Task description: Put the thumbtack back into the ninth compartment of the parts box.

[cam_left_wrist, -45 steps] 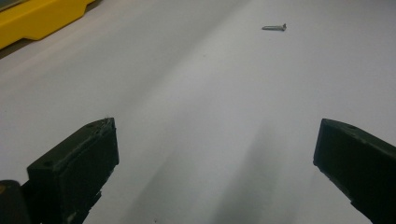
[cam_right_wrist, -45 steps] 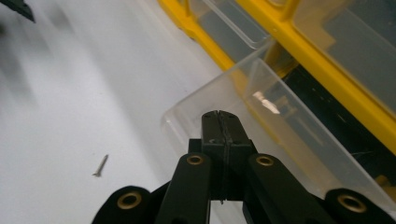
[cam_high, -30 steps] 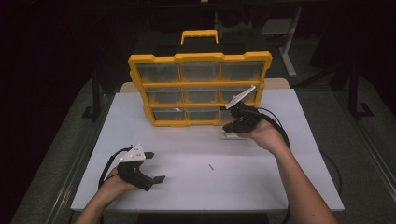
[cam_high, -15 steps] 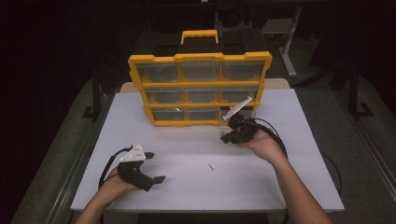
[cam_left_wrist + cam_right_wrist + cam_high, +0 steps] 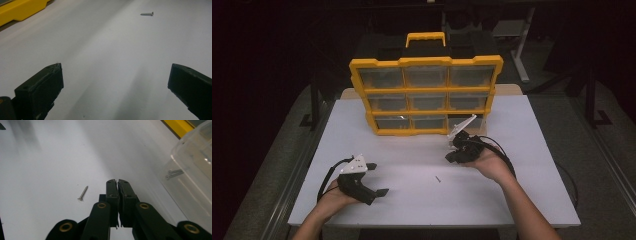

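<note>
Change since earlier frames: we see the right gripper (image 5: 451, 156) lower and nearer the table's front edge than a second ago, away from the cabinet; the left gripper (image 5: 377, 179) has kept its place.
Right gripper jaws: pressed together with only a hairline gap at the tips, nothing between them; over the last half second they have begun to open slightly.
Right gripper position: we find it right of the table's middle, tips pointing toward the left edge.
Left gripper jaws: spread wide and empty, as the left gripper view shows, with bare table between them.
Left gripper position: near the front-left corner of the table, held by the left hand (image 5: 329, 200).
Task item: a small grey metal screw (image 5: 438, 178) lies flat on the white rectangular table (image 5: 522, 190), near its middle, between the two grippers and touching neither.
Screw, right gripper view: the screw (image 5: 83, 193) lies just beside the closed tips, to their left.
Screw, left gripper view: the screw (image 5: 147, 14) lies well ahead of the jaws.
Drawer: a clear plastic drawer (image 5: 192, 167) stands on the table beside the right gripper; we see more screws inside.
Cabinet: a yellow plastic nine-drawer organiser with a carry handle (image 5: 427, 95) stands upright at the table's back edge.
</note>
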Motion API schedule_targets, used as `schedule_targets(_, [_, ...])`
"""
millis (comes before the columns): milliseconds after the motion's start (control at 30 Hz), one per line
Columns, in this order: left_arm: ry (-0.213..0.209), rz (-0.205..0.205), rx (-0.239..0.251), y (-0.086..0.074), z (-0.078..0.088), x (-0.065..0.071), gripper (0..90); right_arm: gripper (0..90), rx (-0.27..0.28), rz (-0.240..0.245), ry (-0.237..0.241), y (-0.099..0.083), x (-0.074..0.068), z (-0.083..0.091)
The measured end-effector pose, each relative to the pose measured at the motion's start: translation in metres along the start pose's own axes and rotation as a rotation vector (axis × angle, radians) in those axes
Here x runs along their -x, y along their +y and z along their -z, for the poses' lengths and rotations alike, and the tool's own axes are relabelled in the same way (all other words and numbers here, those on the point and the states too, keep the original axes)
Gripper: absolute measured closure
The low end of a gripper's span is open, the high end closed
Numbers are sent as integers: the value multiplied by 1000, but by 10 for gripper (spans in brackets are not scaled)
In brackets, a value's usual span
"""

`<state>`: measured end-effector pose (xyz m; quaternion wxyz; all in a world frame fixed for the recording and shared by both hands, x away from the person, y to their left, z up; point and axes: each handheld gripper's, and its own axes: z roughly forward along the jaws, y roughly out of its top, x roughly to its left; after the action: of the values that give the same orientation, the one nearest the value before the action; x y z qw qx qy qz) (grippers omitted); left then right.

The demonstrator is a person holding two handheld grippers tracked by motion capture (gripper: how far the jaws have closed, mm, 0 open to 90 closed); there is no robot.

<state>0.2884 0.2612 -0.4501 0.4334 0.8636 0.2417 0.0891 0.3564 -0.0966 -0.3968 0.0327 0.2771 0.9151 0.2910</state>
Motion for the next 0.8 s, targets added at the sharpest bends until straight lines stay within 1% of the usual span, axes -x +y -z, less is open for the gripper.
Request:
schedule_targets(167, [0, -1, 0, 0, 0, 1, 0, 794, -15, 18, 6, -1, -5, -9])
schedule_targets(433, [-2, -4, -2, 0, 0, 2, 0, 737, -27, 21, 31, 0, -15, -22])
schedule_targets(767, [1, 1, -1, -1, 2, 1, 0, 718, -63, 53, 70, 3, -28, -39])
schedule_targets(800, [1, 1, -1, -1, 2, 2, 0, 716, -70, 45, 74, 3, -29, -40])
